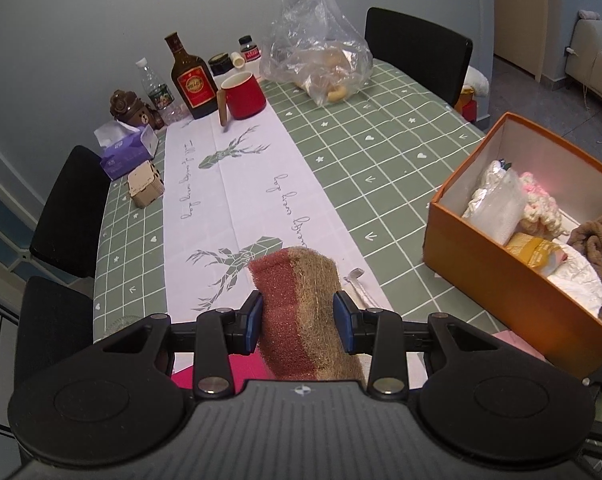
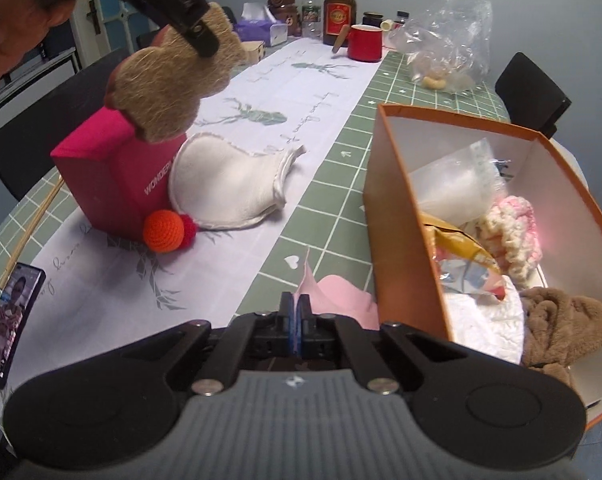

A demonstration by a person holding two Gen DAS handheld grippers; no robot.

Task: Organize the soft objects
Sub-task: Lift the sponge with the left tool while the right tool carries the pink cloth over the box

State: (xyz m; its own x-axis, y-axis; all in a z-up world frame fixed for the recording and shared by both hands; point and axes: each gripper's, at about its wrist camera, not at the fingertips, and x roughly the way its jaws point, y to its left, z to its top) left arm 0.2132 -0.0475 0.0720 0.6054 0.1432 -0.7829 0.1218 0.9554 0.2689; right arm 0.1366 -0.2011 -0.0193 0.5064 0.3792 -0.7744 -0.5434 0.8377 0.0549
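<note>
The orange box (image 2: 405, 216) stands on the desk (image 1: 381, 152) at the right and serves as the collection container. It already holds several soft items: a brown fleece cloth (image 2: 565, 328), a pink-and-cream crochet piece (image 2: 513, 232), a white padded cloth (image 2: 489, 328), a yellow packet (image 2: 465, 244) and a clear bag (image 2: 453, 188). This portion of the task appears complete.

Two items are in transit. The left gripper (image 1: 299, 312) clamps a bear-shaped scouring sponge (image 1: 301, 304), red on one face and tan on the other; its jaws are closed partway against both faces, and the sponge is held in the air above the magenta box (image 2: 117, 168). The right gripper (image 2: 297, 320) has its jaws pressed together on an edge of a pink cloth (image 2: 341, 300), which lies just beside the orange box's near wall.

Items remaining on the desk: a white pad (image 2: 229, 184) leaning against the magenta box, and an orange crochet ball (image 2: 163, 230) with a red one (image 2: 189, 229) touching it.

Judgement: roughly half to two-thirds done. Two deposits and the three loose items remain.
</note>
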